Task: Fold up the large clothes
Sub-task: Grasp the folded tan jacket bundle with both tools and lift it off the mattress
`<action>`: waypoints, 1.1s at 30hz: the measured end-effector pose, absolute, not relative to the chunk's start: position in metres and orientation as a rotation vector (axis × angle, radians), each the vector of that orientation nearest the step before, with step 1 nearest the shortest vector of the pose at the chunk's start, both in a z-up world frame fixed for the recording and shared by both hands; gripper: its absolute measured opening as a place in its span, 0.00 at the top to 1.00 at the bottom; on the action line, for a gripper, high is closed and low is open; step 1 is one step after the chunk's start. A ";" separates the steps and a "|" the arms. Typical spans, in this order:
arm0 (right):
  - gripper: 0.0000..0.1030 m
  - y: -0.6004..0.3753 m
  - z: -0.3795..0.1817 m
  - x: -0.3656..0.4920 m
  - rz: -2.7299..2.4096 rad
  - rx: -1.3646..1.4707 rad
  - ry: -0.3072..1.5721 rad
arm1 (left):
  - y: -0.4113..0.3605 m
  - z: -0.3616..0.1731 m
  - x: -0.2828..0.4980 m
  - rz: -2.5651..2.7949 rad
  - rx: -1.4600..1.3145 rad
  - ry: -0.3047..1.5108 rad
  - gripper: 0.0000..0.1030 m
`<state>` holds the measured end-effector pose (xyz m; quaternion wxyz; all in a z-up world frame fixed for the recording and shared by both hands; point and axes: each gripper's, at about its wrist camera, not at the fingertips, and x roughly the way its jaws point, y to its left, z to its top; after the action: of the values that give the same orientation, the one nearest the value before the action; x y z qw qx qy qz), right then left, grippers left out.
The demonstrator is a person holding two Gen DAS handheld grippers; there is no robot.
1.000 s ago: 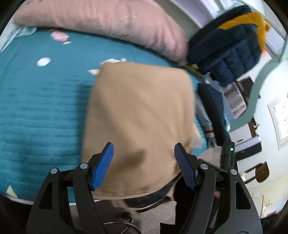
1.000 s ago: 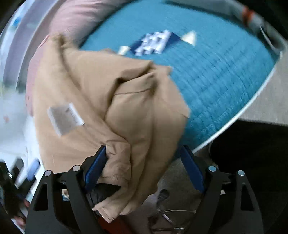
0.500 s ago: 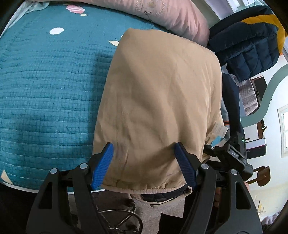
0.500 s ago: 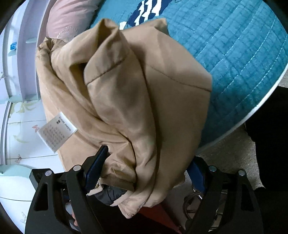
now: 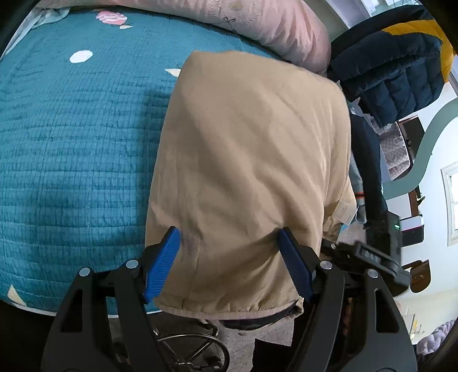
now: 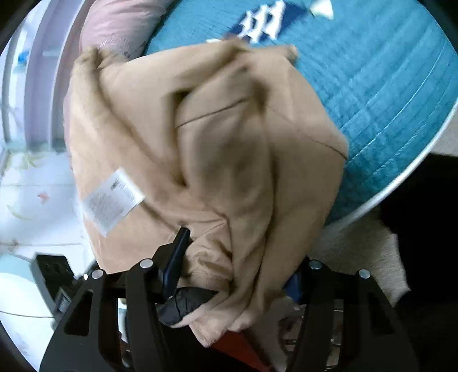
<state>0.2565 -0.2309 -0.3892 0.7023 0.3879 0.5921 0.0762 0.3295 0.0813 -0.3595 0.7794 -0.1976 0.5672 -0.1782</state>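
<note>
My tan jacket point(image 6: 217, 160) looks blurry in the right wrist view, and the words on its white tag point(image 6: 111, 200) are too small to read. The jacket hides the right finger of my right hand-held gripper point(image 6: 237, 274), so I cannot tell if it pinches the cloth. The jacket also covers part of the blue bed point(image 5: 71, 137) under it.

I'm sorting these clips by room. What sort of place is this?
Most likely a bedroom: a bed with a teal quilt, a pink pillow at its far edge, and a navy puffer jacket draped nearby. The tan garment hangs over the bed's edge.
</note>
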 end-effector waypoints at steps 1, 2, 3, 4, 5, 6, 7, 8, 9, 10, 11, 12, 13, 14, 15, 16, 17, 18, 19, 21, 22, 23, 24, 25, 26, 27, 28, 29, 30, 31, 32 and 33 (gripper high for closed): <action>0.45 -0.223 -0.381 0.255 0.190 0.838 1.302 | 0.082 -0.357 0.331 -0.385 -0.423 1.222 0.30; 0.45 -0.213 -0.378 0.257 0.212 0.796 1.294 | 0.085 -0.355 0.334 -0.387 -0.420 1.220 0.30; 0.41 -0.209 -0.381 0.258 0.216 0.792 1.294 | 0.087 -0.354 0.337 -0.392 -0.422 1.222 0.30; 0.37 -0.209 -0.391 0.261 0.205 0.807 1.302 | 0.090 -0.352 0.341 -0.395 -0.421 1.222 0.30; 0.37 -0.210 -0.398 0.262 0.200 0.827 1.302 | 0.092 -0.348 0.346 -0.404 -0.408 1.219 0.30; 0.34 -0.213 -0.406 0.263 0.200 0.859 1.304 | 0.094 -0.343 0.349 -0.409 -0.392 1.211 0.30; 0.34 -0.218 -0.414 0.262 0.210 0.924 1.303 | 0.095 -0.336 0.355 -0.418 -0.364 1.196 0.30; 0.35 -0.220 -0.417 0.262 0.221 0.948 1.301 | 0.094 -0.330 0.359 -0.426 -0.345 1.187 0.30; 0.48 -0.221 -0.417 0.263 0.245 0.959 1.298 | 0.094 -0.322 0.367 -0.440 -0.320 1.174 0.30; 0.66 -0.221 -0.417 0.263 0.270 0.971 1.283 | 0.094 -0.315 0.375 -0.453 -0.298 1.164 0.29; 0.70 -0.224 -0.414 0.263 0.291 0.978 1.270 | 0.094 -0.309 0.381 -0.465 -0.280 1.156 0.29; 0.75 -0.229 -0.412 0.262 0.306 0.985 1.261 | 0.091 -0.301 0.392 -0.479 -0.249 1.145 0.29; 0.78 -0.234 -0.409 0.262 0.322 0.989 1.251 | 0.090 -0.294 0.401 -0.494 -0.221 1.134 0.29; 0.79 -0.238 -0.406 0.261 0.328 0.976 1.248 | 0.084 -0.285 0.415 -0.523 -0.193 1.125 0.28; 0.80 -0.245 -0.404 0.259 0.330 0.965 1.251 | 0.080 -0.279 0.423 -0.548 -0.173 1.123 0.28; 0.81 -0.252 -0.402 0.258 0.325 0.963 1.255 | 0.073 -0.272 0.436 -0.586 -0.144 1.119 0.27; 0.81 -0.263 -0.403 0.255 0.316 0.958 1.271 | 0.063 -0.268 0.448 -0.637 -0.118 1.136 0.24; 0.81 -0.273 -0.406 0.253 0.305 0.965 1.295 | 0.052 -0.268 0.459 -0.680 -0.092 1.161 0.23; 0.81 -0.276 -0.408 0.251 0.291 0.977 1.308 | 0.039 -0.270 0.470 -0.726 -0.050 1.195 0.23; 0.81 -0.277 -0.410 0.251 0.267 0.954 1.331 | 0.012 -0.281 0.488 -0.790 0.040 1.257 0.22; 0.81 -0.274 -0.410 0.251 0.266 0.938 1.331 | 0.000 -0.289 0.495 -0.812 0.068 1.291 0.22; 0.81 -0.271 -0.409 0.251 0.268 0.916 1.329 | -0.013 -0.300 0.504 -0.835 0.097 1.342 0.22; 0.81 -0.270 -0.409 0.251 0.272 0.915 1.326 | -0.024 -0.308 0.510 -0.845 0.122 1.372 0.22; 0.81 -0.270 -0.413 0.251 0.273 0.929 1.329 | -0.036 -0.321 0.516 -0.868 0.153 1.419 0.22; 0.81 -0.267 -0.415 0.250 0.273 0.938 1.332 | -0.044 -0.331 0.521 -0.882 0.181 1.454 0.22; 0.80 -0.266 -0.417 0.251 0.273 0.945 1.333 | -0.052 -0.342 0.526 -0.878 0.211 1.479 0.19; 0.80 -0.266 -0.418 0.251 0.277 0.950 1.335 | -0.057 -0.354 0.533 -0.870 0.224 1.516 0.13; 0.80 -0.268 -0.416 0.256 0.278 0.947 1.336 | -0.062 -0.367 0.540 -0.872 0.234 1.566 0.13; 0.80 -0.268 -0.416 0.257 0.280 0.940 1.337 | -0.065 -0.376 0.544 -0.872 0.242 1.589 0.12; 0.79 -0.269 -0.416 0.258 0.283 0.937 1.338 | -0.067 -0.386 0.548 -0.876 0.242 1.625 0.12; 0.79 -0.267 -0.416 0.260 0.284 0.935 1.339 | -0.070 -0.400 0.551 -0.881 0.237 1.684 0.11; 0.79 -0.264 -0.415 0.258 0.286 0.932 1.342 | -0.072 -0.407 0.552 -0.889 0.229 1.713 0.10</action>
<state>0.2584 -0.2641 -0.4149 0.6754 0.4146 0.5965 0.1270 0.5519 -0.0718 -0.4074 0.5638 0.0975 0.7279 -0.3779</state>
